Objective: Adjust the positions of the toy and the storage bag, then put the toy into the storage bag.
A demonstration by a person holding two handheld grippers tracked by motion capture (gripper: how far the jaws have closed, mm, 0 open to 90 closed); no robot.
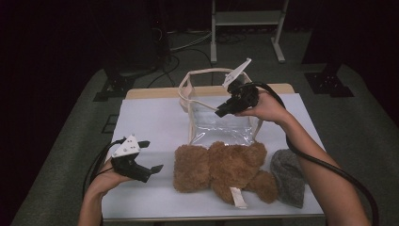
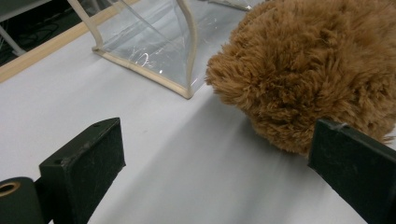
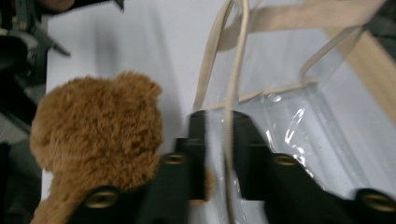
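A brown plush bear lies on the white sheet near the table's front. Behind it stands a clear plastic bag with beige trim and handles. My left gripper is just left of the bear's head, open with nothing between its fingers. In the left gripper view the bear sits just ahead of the right-hand jaw of my left gripper. My right gripper is at the bag's top rim. Its jaws stand a little apart, with a beige strap and clear film running between them.
A grey knitted hat lies right of the bear near the front right corner. The white sheet covers the table. Beyond the far edge there is a metal stand on the floor, with cables beside it.
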